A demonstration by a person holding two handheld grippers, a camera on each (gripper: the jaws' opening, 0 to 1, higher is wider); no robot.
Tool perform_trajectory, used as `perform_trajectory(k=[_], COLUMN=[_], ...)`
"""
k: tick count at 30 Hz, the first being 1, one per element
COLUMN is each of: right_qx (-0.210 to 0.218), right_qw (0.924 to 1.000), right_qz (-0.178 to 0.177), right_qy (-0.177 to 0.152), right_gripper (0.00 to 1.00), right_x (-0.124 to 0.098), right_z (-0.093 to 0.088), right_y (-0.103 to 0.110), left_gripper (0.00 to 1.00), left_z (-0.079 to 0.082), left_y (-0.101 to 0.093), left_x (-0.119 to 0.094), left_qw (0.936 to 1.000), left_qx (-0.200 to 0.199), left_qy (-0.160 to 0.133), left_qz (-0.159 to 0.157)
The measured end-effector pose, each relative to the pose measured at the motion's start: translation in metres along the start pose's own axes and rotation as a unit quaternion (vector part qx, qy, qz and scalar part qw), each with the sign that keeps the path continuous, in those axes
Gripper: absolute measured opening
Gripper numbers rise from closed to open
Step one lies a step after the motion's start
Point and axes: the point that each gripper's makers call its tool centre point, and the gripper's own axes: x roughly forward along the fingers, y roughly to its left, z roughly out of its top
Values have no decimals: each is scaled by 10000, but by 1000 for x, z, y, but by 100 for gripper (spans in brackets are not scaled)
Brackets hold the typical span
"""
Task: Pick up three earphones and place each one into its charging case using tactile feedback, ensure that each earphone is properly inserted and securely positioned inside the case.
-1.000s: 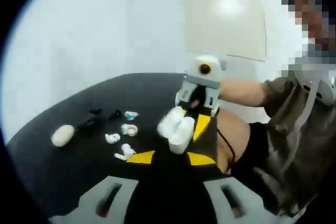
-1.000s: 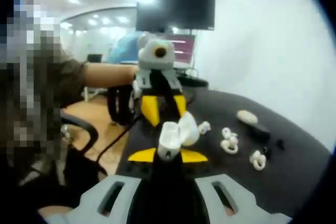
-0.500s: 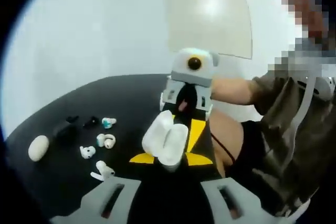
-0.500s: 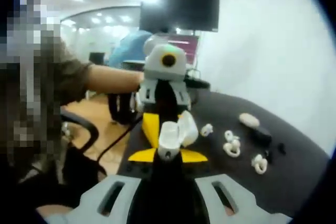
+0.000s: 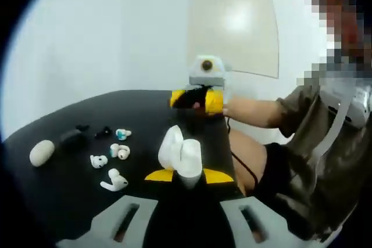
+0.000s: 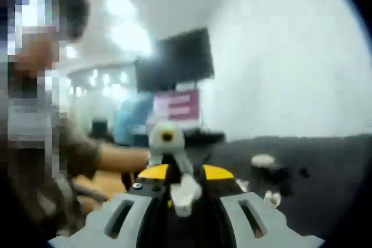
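Your left gripper (image 5: 182,176) clamps the open case (image 5: 181,156) above the tabletop (image 5: 70,201); earphones (image 5: 113,180) lie left. Your right gripper (image 5: 197,100), held sideways beyond it, fingers' state unclear

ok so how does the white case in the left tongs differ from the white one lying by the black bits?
Lid: the held charging case is open, lid flipped up; the oval case is closed.
Pose: the held charging case stands upright in the left gripper, off the table; the oval case lies flat on it.
Both are white.
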Motion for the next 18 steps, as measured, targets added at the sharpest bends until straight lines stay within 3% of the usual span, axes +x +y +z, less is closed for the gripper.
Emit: perform_trajectory(k=[3, 5, 8, 10, 12, 14, 18], right_qx=[-293, -529, -798, -967, -1044, -1133, -1313], right_qw=[9991, 9971, 9900, 9796, 9644, 9470, 9143], right_qz=[-296, -540, -939, -1177, -1287, -1213, -844], right_qy=[-65, 61, 690, 1308, 2058, 2749, 3736], right_gripper=[22, 22, 22, 22, 21, 20, 18], right_x=[1, 10, 21, 27, 31, 37, 54], right_z=[17, 26, 22, 10, -9, -30, -72], right_y=[-13, -23, -44, -60, -75, -83, -81], left_gripper=[14, 14, 14, 14, 14, 14, 14], left_z=[1, 1, 2, 2, 2, 2, 2], left_y=[1, 0, 1, 1, 1, 0, 0], left_x=[1, 1, 1, 1, 1, 1, 1], left_qw=[10000, 10000, 10000, 10000, 9998, 9994, 9992], left_qx=[-85, -58, 8, 70, 192, 335, 390], left_qy=[-7, -18, -38, -52, -70, -92, -100], left_qz=[-19, -8, 13, 35, 51, 56, 51])
